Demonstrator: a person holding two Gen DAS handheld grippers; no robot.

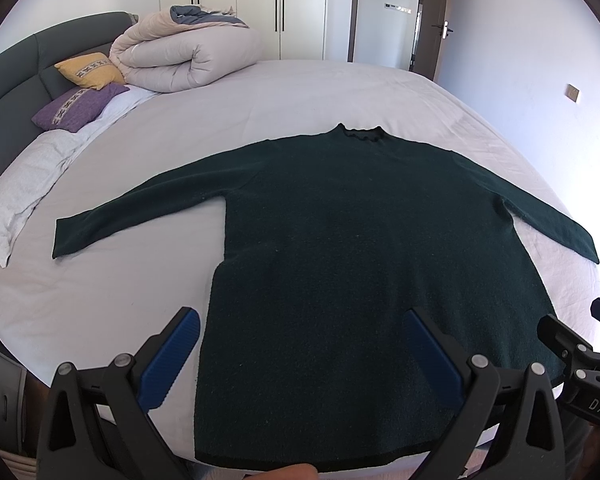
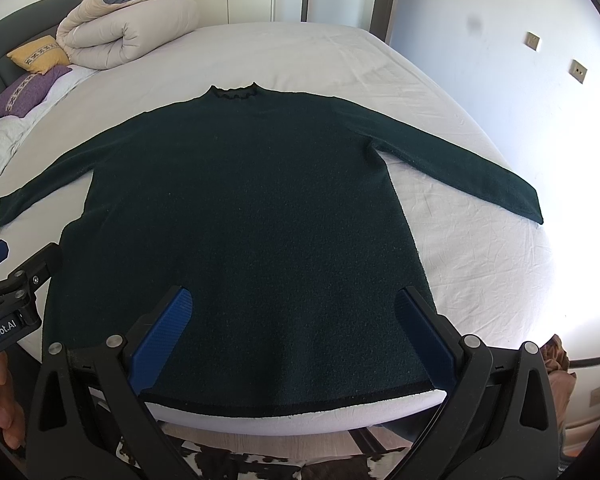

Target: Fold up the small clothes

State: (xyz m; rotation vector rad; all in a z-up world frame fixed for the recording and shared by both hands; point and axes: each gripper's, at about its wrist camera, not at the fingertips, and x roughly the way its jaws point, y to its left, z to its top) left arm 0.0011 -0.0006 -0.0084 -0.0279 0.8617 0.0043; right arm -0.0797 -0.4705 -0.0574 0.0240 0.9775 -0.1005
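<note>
Dark green knitted sweater [image 2: 236,208] lies flat on the white-sheeted bed [image 2: 340,52], collar at twelve o'clock, sleeves spread. No fold yet. Left gripper [image 1: 304,328] and right gripper [image 2: 292,304] hover at six o'clock, jaws wide, empty.

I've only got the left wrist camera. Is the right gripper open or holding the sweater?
Observer: The right gripper is open wide. The sweater lies spread between its fingers, ungripped.
Operator: I can't see the bed's edge past the hem. How close is it?
Observer: The hem lies flat just short of the edge, with a strip of white sheet showing beyond it.
Operator: And below that?
Observer: A cow-patterned rug on the floor.
</note>
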